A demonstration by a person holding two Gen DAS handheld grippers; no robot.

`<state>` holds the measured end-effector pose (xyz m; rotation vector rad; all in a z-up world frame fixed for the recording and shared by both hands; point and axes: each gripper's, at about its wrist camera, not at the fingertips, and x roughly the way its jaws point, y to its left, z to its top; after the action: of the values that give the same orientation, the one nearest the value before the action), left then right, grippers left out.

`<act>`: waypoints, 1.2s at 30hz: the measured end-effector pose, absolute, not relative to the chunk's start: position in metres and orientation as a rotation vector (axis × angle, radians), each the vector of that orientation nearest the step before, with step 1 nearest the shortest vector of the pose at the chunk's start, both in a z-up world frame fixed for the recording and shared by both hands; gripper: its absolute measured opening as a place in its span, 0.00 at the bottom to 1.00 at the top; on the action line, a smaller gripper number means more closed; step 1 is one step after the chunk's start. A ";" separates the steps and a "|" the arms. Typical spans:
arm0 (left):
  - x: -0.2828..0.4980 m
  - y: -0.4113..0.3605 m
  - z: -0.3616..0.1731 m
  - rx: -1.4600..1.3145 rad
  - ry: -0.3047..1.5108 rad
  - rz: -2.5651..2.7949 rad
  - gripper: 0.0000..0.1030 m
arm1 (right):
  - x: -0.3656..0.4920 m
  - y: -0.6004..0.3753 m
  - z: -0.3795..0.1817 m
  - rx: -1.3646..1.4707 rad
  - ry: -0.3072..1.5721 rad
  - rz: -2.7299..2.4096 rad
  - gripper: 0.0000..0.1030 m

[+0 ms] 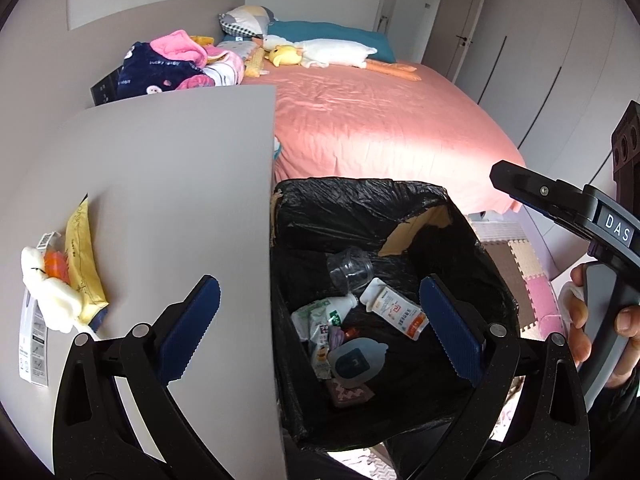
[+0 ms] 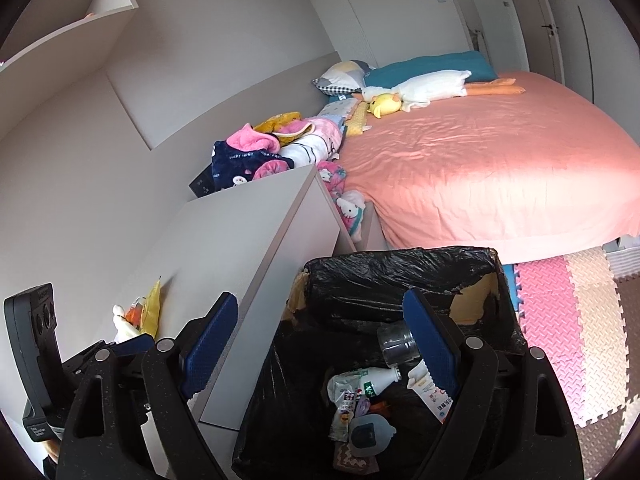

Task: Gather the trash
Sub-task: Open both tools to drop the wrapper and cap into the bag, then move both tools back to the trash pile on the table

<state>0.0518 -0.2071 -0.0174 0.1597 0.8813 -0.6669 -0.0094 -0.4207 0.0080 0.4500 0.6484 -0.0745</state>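
Both tongs hang over the trash bin [image 1: 396, 208], a box lined with a black bag whose torn edge shows tan cardboard at the far corner. The left tongs [image 1: 320, 332] stand wide with nothing between the blue pads: one finger is over the grey surface [image 1: 168, 184], the other over the bin's right side. The right tongs [image 2: 324, 356] are wide too and hold nothing, one finger above the edge of the surface and the other above the bin's opening.

Inside the bin lie a clear plastic cup [image 1: 350, 269] on its side, a white sachet with red print [image 1: 396, 314], a small white bottle with a green label [image 1: 332, 312], a crumpled wrapper [image 2: 342, 408], a round foil lid with a dark centre [image 1: 356, 362] and a pinkish patterned packet [image 1: 348, 394] at the bottom.

The bin stands just beside the surface, between it and the bed [image 1: 392, 120] with its pink sheet. Still on the surface, near its left edge, are a yellow packet [image 1: 82, 264], a white crumpled tissue [image 1: 48, 292] with something orange behind it, and a white printed leaflet [image 1: 34, 344]. From the right wrist view these sit behind the left tool, beside the wall.

On the bed lie a white goose plush [image 2: 432, 84], a small yellow plush [image 2: 384, 104] and a heap of clothes [image 2: 272, 148]. Foam puzzle mats [image 2: 576, 320] cover the floor
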 end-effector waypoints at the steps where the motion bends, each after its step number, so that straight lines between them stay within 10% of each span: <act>1: 0.053 -0.203 -0.017 0.157 0.880 -0.659 0.94 | -0.008 -0.417 0.008 0.447 0.651 -0.070 0.82; 36: 0.094 -0.035 -0.024 0.048 0.887 -0.370 0.94 | 0.068 -0.276 -0.009 0.312 0.699 0.150 0.82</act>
<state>0.0943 -0.0346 -0.0237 0.0481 0.8872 -0.3695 0.0683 -0.2760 -0.0092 0.3116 0.6992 0.1501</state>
